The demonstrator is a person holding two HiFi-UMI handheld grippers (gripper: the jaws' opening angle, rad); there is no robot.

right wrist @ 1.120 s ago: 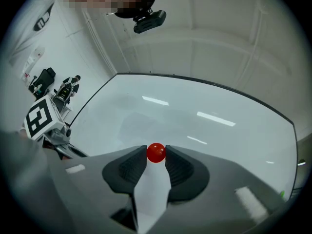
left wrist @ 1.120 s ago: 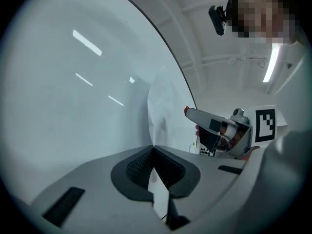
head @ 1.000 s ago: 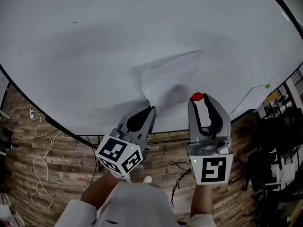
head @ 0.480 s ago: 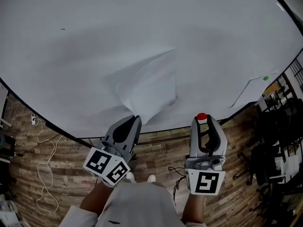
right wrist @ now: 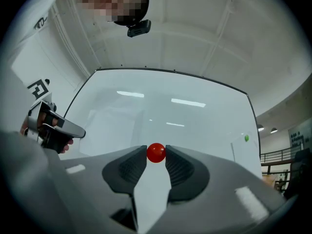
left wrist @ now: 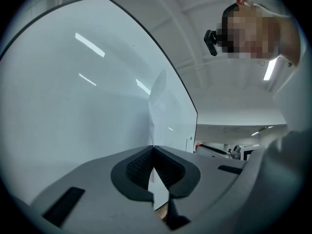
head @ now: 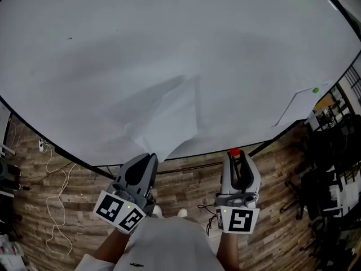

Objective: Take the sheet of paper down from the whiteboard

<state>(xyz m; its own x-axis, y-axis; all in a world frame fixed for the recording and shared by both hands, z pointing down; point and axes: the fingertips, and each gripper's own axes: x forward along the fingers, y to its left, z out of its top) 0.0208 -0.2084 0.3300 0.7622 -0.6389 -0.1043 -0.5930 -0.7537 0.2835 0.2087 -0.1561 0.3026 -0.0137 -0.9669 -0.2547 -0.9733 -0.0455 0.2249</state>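
Currently, left gripper [head: 148, 158] is clenched on the lower corner of the white paper sheet [head: 169, 114]. The sheet hangs creased in front of the lower part of the large white whiteboard [head: 141, 33]. Right gripper [head: 235, 154] pinches a small round red magnet [head: 234, 152], clear of the sheet, just below the board's bottom edge.

Head view looks steeply down from above at the whiteboard [head: 169, 49] and wooden floor [head: 84, 179]. Both gripper views sit close behind their fingers [right wrist: 127, 168], facing that same whiteboard (the left one nearly edge-on)
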